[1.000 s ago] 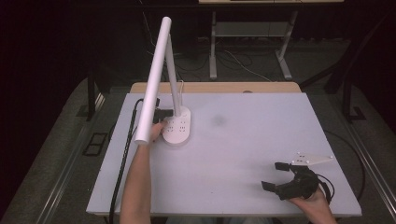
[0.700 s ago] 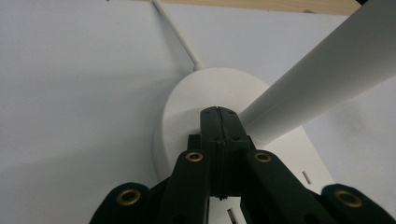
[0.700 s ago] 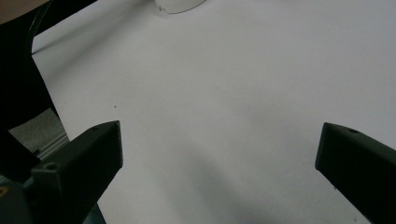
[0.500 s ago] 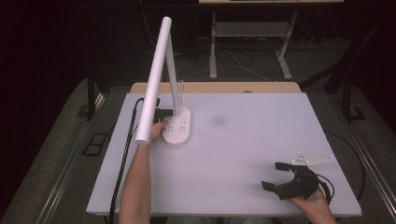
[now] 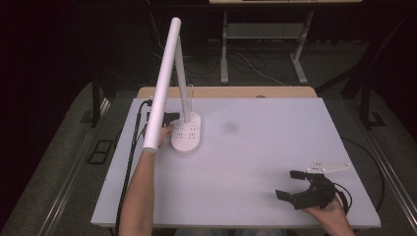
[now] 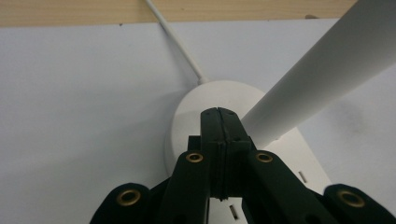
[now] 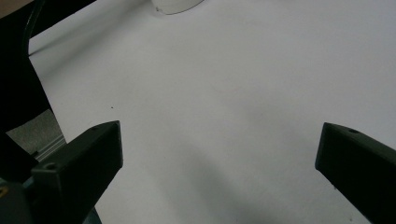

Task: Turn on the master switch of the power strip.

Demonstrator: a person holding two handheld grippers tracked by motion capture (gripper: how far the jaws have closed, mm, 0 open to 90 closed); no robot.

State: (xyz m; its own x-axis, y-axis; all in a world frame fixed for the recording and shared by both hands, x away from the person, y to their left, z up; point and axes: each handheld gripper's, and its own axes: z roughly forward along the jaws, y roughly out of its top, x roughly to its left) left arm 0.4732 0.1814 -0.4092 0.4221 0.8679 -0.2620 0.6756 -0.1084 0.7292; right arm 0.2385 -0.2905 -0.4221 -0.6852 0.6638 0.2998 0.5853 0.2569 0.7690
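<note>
A white desk lamp stands at the table's back left, with an oval base [image 5: 187, 135] and a long tube head [image 5: 161, 93] slanting toward me. My left gripper [image 5: 169, 127] sits at the base's left side, partly hidden behind the tube. In the left gripper view its jaws [image 6: 218, 112] are shut with nothing between them, their tips over the base [image 6: 191, 102] beside the lamp's stem [image 6: 322, 79]. Whether the tips touch the base I cannot tell. My right gripper [image 5: 288, 184] rests open at the front right, with bare table between its jaws [image 7: 219, 140].
The white table [image 5: 255, 147] has a wooden strip [image 5: 226, 92] along its far edge. A thin white cord [image 6: 175, 37] runs from the lamp base to that edge. Black cables [image 5: 132, 147] hang along the table's left side. The lamp base [image 7: 177, 5] shows far off in the right gripper view.
</note>
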